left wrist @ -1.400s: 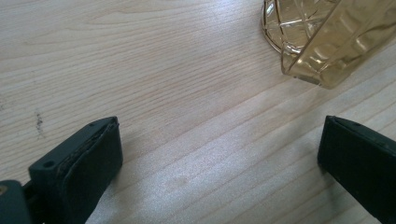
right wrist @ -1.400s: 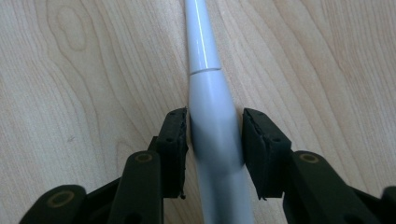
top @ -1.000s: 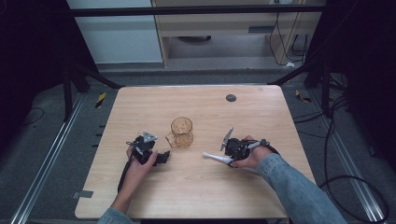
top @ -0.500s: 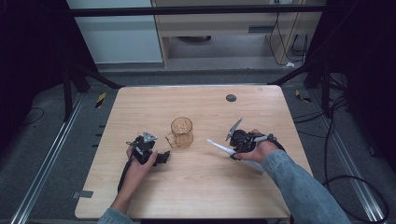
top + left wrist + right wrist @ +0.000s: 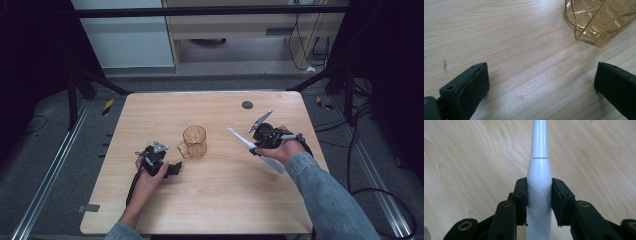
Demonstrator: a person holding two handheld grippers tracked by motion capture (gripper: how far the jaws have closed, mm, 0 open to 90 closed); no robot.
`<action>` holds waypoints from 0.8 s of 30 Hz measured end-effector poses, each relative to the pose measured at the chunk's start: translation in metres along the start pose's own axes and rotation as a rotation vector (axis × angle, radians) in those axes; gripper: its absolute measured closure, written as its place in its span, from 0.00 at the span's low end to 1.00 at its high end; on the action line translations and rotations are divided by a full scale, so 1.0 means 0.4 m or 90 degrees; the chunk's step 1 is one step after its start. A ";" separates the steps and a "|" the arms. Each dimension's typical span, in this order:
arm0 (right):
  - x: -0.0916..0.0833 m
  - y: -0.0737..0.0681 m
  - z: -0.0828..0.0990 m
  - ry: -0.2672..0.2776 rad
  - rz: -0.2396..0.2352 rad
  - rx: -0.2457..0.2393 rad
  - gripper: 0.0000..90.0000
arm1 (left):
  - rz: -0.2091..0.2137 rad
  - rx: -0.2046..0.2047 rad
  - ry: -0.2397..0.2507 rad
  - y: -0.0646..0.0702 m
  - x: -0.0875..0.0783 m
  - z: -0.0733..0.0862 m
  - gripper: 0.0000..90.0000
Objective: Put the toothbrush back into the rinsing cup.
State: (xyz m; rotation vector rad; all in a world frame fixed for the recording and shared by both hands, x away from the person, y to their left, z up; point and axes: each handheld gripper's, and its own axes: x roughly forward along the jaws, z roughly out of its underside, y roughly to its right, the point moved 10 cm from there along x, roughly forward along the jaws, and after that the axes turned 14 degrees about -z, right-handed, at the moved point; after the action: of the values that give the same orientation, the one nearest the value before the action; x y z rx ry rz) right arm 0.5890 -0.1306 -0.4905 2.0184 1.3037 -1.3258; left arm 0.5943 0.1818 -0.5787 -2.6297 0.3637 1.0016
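Care is needed as the white plastic electric toothbrush (image 5: 539, 182), clamped in the right gripper (image 5: 261, 141), is tipped brush-first into the amber cut-glass mug (image 5: 194, 141), beside which the left gripper (image 5: 172, 168) is held wide open and empty.

Light falls from above onto my table (image 5: 215, 200), bright and even, while the room around it sinks into near black. The high view is soft and slightly grainy. My left gripper's black pads (image 5: 471, 90) are blurred close up (a pale sheen glares on the wood between them), and the amber mug (image 5: 599, 20) glints
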 end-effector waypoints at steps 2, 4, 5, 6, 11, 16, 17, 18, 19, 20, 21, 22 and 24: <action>-0.003 0.007 -0.005 0.008 0.004 0.004 0.74 | 0.000 0.000 0.000 0.000 0.000 0.000 0.00; -0.007 0.021 -0.015 0.028 0.011 0.013 0.74 | 0.000 0.000 0.000 0.000 0.000 0.000 0.00; -0.008 0.025 -0.019 0.036 0.012 0.018 0.74 | 0.000 0.000 0.000 0.000 0.000 0.000 0.00; -0.010 0.033 -0.024 0.048 0.016 0.026 0.74 | 0.000 0.000 0.000 0.000 0.000 0.000 0.00; -0.019 0.059 -0.056 0.103 0.033 0.049 0.74 | 0.000 0.000 0.000 0.000 0.000 0.000 0.00; -0.021 0.068 -0.081 0.135 0.039 0.060 0.74 | 0.000 0.000 0.000 0.000 0.000 0.000 0.00; -0.020 0.070 -0.085 0.142 0.042 0.065 0.74 | 0.000 0.001 0.000 0.000 0.000 0.000 0.00; -0.019 0.072 -0.090 0.146 0.043 0.069 0.74 | 0.000 0.000 0.000 0.000 0.000 0.000 0.00; -0.018 0.073 -0.094 0.151 0.046 0.071 0.74 | 0.000 0.000 0.000 0.000 0.000 0.000 0.00; -0.017 0.075 -0.100 0.158 0.048 0.071 0.74 | 0.000 0.000 0.000 0.000 0.000 0.000 0.00; -0.017 0.073 -0.112 0.172 0.050 0.073 0.74 | 0.000 0.001 0.000 0.000 0.000 0.000 0.00; -0.017 0.073 -0.112 0.172 0.050 0.073 0.74 | 0.000 0.001 0.000 0.000 0.000 0.000 0.00; -0.017 0.072 -0.125 0.184 0.054 0.072 0.74 | 0.000 0.000 0.000 0.000 0.000 0.000 0.00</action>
State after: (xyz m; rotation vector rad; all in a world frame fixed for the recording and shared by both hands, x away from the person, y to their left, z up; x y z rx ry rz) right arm 0.6379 -0.1117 -0.4656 2.3864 1.2694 -1.1238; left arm 0.5943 0.1819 -0.5786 -2.6292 0.3641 1.0016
